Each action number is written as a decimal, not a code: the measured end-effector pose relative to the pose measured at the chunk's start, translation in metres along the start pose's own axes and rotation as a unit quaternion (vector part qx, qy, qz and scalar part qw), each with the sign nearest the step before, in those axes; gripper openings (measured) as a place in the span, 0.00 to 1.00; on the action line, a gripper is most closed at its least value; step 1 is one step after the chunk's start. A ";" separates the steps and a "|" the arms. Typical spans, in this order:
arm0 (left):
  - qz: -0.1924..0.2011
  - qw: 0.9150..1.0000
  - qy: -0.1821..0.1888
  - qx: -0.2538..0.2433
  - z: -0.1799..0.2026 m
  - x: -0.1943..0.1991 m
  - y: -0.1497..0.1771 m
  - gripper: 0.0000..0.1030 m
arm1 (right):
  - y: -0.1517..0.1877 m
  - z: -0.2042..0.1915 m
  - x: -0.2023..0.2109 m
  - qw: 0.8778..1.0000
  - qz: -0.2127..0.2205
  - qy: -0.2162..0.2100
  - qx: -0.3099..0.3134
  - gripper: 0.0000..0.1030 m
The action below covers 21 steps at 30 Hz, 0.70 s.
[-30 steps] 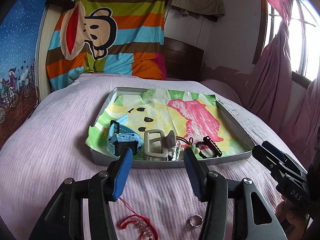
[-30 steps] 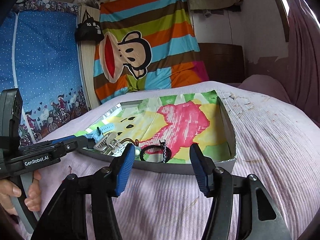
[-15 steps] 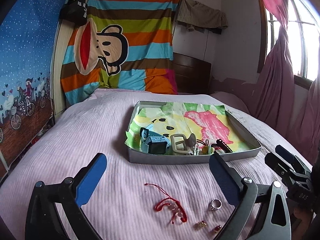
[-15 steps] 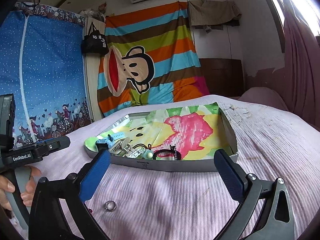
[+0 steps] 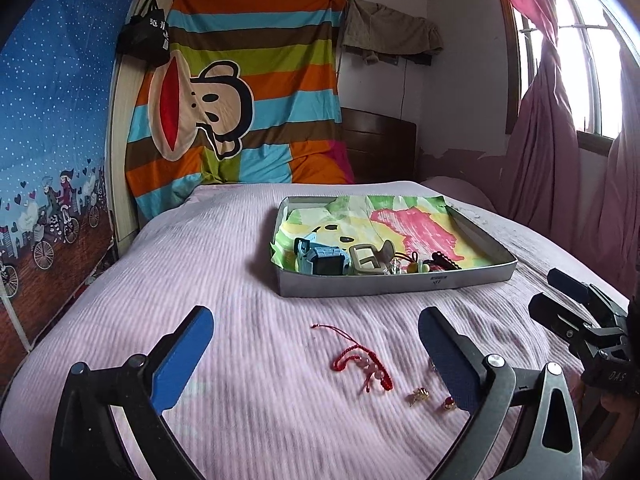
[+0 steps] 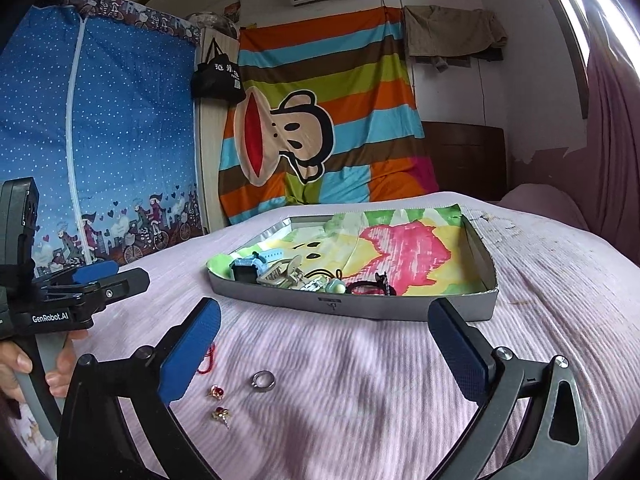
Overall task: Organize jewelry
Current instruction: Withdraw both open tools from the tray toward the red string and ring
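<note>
A silver tray (image 5: 400, 286) lined with colourful paper sits on the pink bed, holding a blue watch (image 5: 324, 258), a beige clip (image 5: 368, 258) and small trinkets along its near wall. On the bedspread in front of it lie a red cord bracelet (image 5: 362, 364), two gold earrings (image 5: 418, 395) and a silver ring (image 6: 263, 381). My left gripper (image 5: 315, 320) hangs open above the bracelet, holding nothing. My right gripper (image 6: 324, 312) is open and empty too, with the ring and earrings (image 6: 217, 391) below its left finger. The tray (image 6: 360, 306) lies just beyond it.
Each gripper shows in the other's view: the right gripper (image 5: 546, 292) at the right edge, the left gripper (image 6: 128, 274) at the left, held by a hand (image 6: 16, 364). A striped monkey blanket (image 5: 240, 112) hangs behind the bed, with pink curtains (image 5: 548, 152) to the right.
Both grippers' jaws went from half open to fully wide. Both pulled back from the tray, bringing the bracelet, earrings and ring on the bedspread into view.
</note>
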<state>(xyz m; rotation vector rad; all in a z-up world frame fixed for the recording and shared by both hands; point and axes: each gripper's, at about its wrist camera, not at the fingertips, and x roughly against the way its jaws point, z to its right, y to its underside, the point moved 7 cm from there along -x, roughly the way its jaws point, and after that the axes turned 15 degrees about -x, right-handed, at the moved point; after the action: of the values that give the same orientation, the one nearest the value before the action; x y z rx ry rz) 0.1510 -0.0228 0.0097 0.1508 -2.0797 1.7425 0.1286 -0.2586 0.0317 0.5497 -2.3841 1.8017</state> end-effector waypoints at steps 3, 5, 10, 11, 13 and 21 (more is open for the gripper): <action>-0.002 1.000 0.005 0.009 -0.002 0.004 0.007 1.00 | 0.007 -0.002 0.001 1.000 -0.009 -0.005 0.005 0.99; -0.008 1.000 0.014 0.018 -0.004 0.003 0.010 1.00 | 0.012 -0.003 -0.002 1.000 -0.019 -0.006 0.014 0.99; -0.030 0.999 0.031 0.028 -0.006 -0.004 0.021 1.00 | 0.021 0.000 -0.010 0.999 -0.044 -0.006 0.013 0.99; -0.033 0.999 0.032 0.028 -0.005 -0.005 0.023 1.00 | 0.022 0.002 -0.010 0.999 -0.047 -0.006 0.009 0.99; -0.038 0.998 0.037 0.029 -0.004 -0.006 0.026 1.00 | 0.022 0.004 -0.014 0.999 -0.051 -0.006 0.005 0.99; -0.054 0.996 0.071 0.024 0.004 -0.015 0.030 0.98 | 0.033 0.005 -0.026 0.997 -0.078 -0.006 0.007 0.97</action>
<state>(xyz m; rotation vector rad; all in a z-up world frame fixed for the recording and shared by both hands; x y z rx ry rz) 0.1530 -0.0231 -0.0243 0.1463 -1.8955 1.6876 0.1426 -0.2502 -0.0075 0.7286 -2.2670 1.7535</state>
